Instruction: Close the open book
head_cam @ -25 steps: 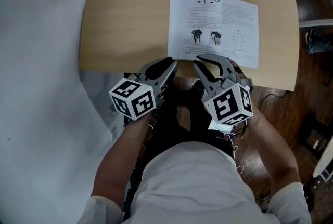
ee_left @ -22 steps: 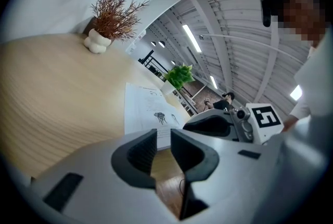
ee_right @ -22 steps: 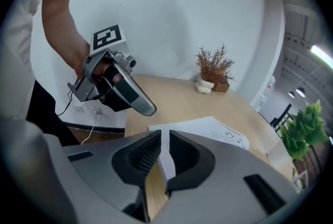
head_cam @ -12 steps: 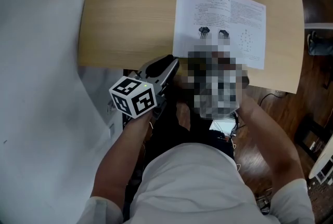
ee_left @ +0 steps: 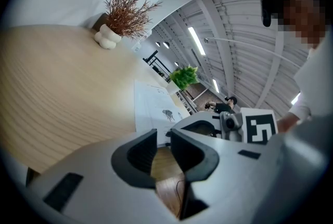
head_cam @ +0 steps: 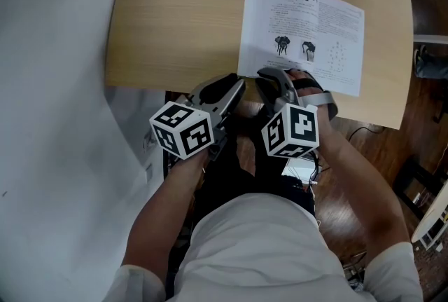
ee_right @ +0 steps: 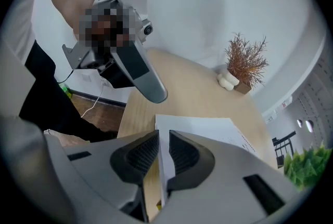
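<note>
Jaws of the right gripper (ee_right: 163, 140) stand only a narrow slit apart with nothing clamped. They hang just over the near left corner of the open book (head_cam: 302, 31), whose edge shows through the slit as it lies flat on the wooden table (head_cam: 175, 20). The left gripper (ee_left: 164, 137), close beside the right one at the table's near edge, likewise has its jaws a thin gap apart and empty, with the book ahead of it and to its right.
</note>
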A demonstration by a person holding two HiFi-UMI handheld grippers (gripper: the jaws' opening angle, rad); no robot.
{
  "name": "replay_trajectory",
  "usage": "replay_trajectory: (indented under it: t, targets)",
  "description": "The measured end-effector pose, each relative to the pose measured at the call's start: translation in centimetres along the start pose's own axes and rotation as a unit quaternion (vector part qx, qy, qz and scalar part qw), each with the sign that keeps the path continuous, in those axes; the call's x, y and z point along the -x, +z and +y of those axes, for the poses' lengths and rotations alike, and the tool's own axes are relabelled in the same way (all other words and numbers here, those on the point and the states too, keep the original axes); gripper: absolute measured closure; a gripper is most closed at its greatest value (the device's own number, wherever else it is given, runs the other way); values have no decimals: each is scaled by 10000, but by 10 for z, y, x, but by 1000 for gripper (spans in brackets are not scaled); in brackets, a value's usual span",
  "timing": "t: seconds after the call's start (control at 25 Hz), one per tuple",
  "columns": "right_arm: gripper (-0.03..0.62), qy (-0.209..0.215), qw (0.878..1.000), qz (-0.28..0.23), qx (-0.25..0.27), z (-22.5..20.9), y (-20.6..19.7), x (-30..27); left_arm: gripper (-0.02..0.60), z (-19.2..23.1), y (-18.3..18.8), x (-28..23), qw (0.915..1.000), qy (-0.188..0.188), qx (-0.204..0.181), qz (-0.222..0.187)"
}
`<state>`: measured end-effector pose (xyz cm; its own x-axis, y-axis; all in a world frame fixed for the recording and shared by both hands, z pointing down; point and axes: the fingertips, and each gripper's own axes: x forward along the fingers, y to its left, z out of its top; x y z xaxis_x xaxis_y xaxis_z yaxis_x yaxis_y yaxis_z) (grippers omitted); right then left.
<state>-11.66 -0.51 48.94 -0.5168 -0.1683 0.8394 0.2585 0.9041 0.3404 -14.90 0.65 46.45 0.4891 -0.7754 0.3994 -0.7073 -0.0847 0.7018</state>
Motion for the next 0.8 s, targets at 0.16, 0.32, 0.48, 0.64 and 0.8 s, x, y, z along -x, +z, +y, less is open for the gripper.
replay_trajectory:
  t: [0.16, 0.32, 0.48, 0.64, 0.8]
  targets:
    - [534, -25, 10000, 38, 61, 0, 0, 0, 524, 0, 0, -1, 10000, -7, 24, 6]
    - [536, -90, 9999, 105, 67, -2, -1, -1, 525, 0, 0, 0, 10000, -35, 39, 1]
    - [556, -130, 9999, 82, 22, -1, 3, -1, 525, 1, -2, 3, 10000, -54, 50, 2]
    - [591, -162, 9998, 1, -83, -1, 6, 2, 525, 1, -2, 3, 9999, -82, 62, -5]
    - [591, -111, 9996, -101, -222, -1, 7, 5, 525, -2, -1, 1, 9999, -112, 66, -4]
